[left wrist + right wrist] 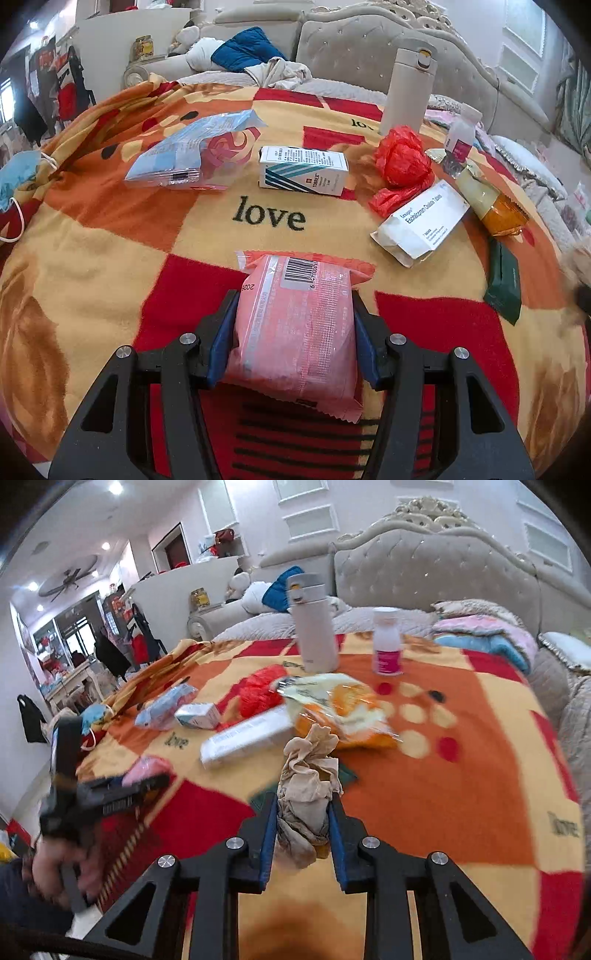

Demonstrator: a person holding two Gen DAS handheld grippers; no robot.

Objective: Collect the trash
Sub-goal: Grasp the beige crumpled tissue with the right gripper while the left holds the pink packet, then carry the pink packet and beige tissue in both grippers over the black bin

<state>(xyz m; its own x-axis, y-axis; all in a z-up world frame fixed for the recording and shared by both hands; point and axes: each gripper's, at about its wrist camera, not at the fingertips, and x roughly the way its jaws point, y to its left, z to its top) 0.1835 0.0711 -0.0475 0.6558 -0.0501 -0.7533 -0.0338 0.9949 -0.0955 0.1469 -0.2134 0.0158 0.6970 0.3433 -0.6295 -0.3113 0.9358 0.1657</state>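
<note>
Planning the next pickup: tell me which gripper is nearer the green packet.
Right. The right gripper, holding a crumpled tissue, hovers just before the green packet; the left gripper sits farther left.

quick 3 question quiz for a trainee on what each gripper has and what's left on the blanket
1. True or false: the left gripper grips a pink plastic packet.
2. What does the right gripper hold? A) crumpled beige tissue B) a glass jar C) nothing
3. Fill in: the crumpled red plastic bag lies on the blanket beside the white and teal ____.

Key: 1 true; 2 A; 3 box.
</note>
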